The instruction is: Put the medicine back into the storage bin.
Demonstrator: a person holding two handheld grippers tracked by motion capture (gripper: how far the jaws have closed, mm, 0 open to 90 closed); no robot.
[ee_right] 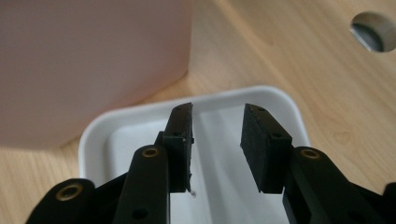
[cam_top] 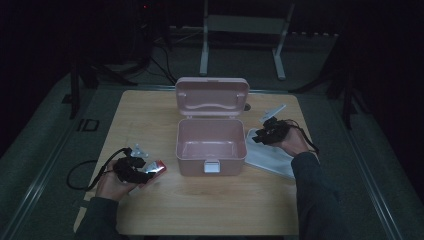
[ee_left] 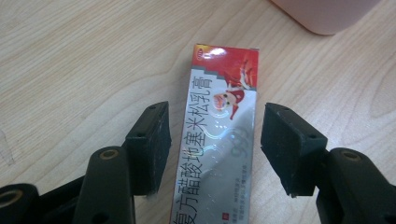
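A silver and red ointment carton (ee_left: 219, 93) with printed characters lies flat on the wooden table. My left gripper (ee_left: 212, 135) is open and straddles its near end, one pad on each side with a thin gap. From above, the carton (cam_top: 158, 167) lies left of the pink box's front and the left gripper (cam_top: 149, 171) is at it. My right gripper (ee_right: 217, 135) is open with nothing between its pads, low over a shallow white tray (ee_right: 130, 140). In the high view the right gripper (cam_top: 261, 136) hangs above the tray (cam_top: 270, 157), right of the box.
A pink plastic box (cam_top: 195, 167) stands open mid-table with its lid (cam_top: 212, 97) raised at the back and nothing visible inside. Its wall (ee_right: 88, 60) rises just left of the tray, and a corner (ee_left: 327, 14) lies beyond the carton. A cable hole (ee_right: 373, 35) pierces the tabletop.
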